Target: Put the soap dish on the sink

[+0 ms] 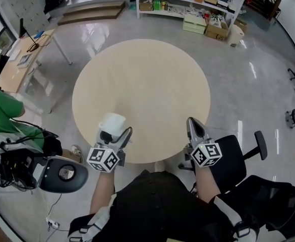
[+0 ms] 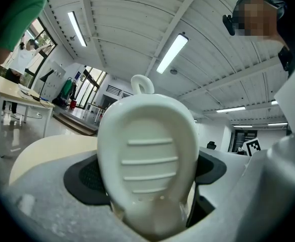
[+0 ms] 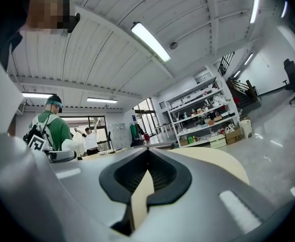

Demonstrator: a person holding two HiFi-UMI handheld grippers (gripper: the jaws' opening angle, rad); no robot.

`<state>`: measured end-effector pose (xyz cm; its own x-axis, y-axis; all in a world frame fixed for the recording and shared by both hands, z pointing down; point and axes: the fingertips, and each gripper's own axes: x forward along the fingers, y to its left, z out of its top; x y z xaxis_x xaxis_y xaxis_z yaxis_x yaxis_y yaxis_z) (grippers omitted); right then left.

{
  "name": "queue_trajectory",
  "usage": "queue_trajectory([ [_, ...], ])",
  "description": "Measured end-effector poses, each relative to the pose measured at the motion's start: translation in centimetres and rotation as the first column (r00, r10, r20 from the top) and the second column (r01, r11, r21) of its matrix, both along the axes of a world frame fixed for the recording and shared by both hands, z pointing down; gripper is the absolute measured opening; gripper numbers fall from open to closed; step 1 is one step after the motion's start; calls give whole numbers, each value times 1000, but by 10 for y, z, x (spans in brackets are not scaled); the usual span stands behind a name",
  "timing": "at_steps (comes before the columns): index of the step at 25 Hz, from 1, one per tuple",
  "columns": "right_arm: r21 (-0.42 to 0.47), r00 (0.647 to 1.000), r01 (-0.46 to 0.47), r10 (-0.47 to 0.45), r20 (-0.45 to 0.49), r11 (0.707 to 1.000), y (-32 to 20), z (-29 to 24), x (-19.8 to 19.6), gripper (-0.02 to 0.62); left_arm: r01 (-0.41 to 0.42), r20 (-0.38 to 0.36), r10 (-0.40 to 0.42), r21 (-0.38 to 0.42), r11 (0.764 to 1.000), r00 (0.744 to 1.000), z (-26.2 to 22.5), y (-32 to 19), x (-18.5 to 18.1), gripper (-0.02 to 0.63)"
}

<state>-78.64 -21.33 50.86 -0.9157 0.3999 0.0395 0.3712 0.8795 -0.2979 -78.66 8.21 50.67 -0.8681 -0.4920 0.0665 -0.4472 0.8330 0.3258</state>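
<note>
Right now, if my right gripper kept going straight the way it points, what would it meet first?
Nothing close: the right gripper points across the bare table, so the way looks free; shelves stand far beyond, depth unclear.

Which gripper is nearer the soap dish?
Left. The left gripper holds the soap dish between its jaws. The right gripper is off to the dish's right, apart from it, shut and empty.

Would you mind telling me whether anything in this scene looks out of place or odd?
Nothing is spilled or broken. The one oddity: the soap dish stands on end in the fingers of the left gripper, ribbed face toward its camera, and no sink shows anywhere, only a round table.
</note>
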Motion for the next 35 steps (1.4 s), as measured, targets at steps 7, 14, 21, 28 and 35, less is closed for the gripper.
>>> queue_trajectory([
  [7,-5,999,34,-35,-23,999,-8,8,-34,6,34,-24,-35,-19,999,999,4,-9,-27,476],
  [14,8,993,99,-98,-65,995,-12,28,-47,6,54,-88,-57,-34,998,995,30,-20,-29,476],
  [21,37,985,81,-74,-157,996,30,45,-67,6,72,-166,-82,-65,995,983,42,23,-51,476],
  [28,31,966,97,-86,-243,995,41,89,-71,6,43,-275,-69,-101,994,959,89,23,-55,476],
  [35,26,939,101,-87,-332,995,50,130,-58,6,13,-388,-68,-142,990,919,137,25,-45,476],
])
